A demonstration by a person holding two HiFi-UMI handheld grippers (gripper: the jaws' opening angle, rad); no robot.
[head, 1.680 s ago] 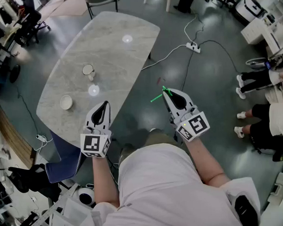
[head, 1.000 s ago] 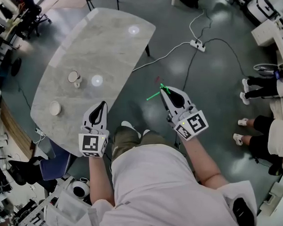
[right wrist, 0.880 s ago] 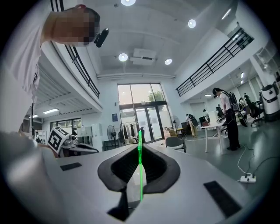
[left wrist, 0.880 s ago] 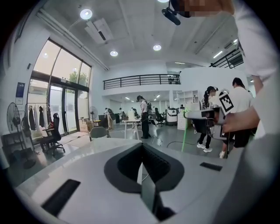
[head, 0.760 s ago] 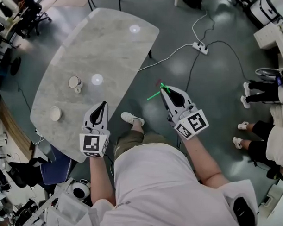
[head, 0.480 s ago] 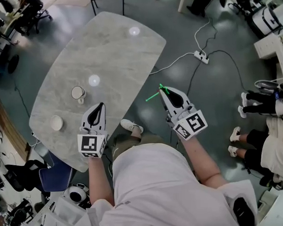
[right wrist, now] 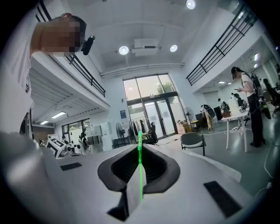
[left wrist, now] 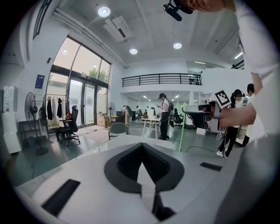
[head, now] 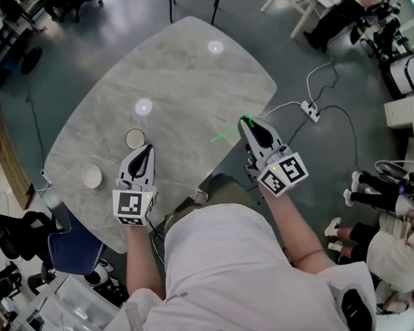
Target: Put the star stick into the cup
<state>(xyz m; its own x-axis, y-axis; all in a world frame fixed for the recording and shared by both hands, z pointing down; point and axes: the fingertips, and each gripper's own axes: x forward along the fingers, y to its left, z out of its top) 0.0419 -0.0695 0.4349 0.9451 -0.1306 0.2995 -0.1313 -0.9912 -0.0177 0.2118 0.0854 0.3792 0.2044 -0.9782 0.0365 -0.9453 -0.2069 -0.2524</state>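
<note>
A thin green star stick (head: 226, 133) is held in my right gripper (head: 245, 121), which is shut on it above the near right edge of the marble table (head: 190, 80). The stick juts out to the left of the jaws. In the right gripper view the stick (right wrist: 140, 166) runs straight up between the closed jaws. A pale cup (head: 135, 138) stands on the table's left part. My left gripper (head: 149, 148) hovers just right of and nearer than the cup, shut with nothing in it; its jaws (left wrist: 141, 148) meet at a point.
A second small white cup or bowl (head: 92, 175) stands near the table's left edge. A power strip with cables (head: 308, 111) lies on the floor at the right. A blue seat (head: 67, 244) sits below the table's near left corner. Seated people (head: 391, 202) are at the far right.
The person has stepped up to the table, so both grippers now hang over its near edge instead of the floor. The cup lies close beside the left gripper. The stick stays gripped.
</note>
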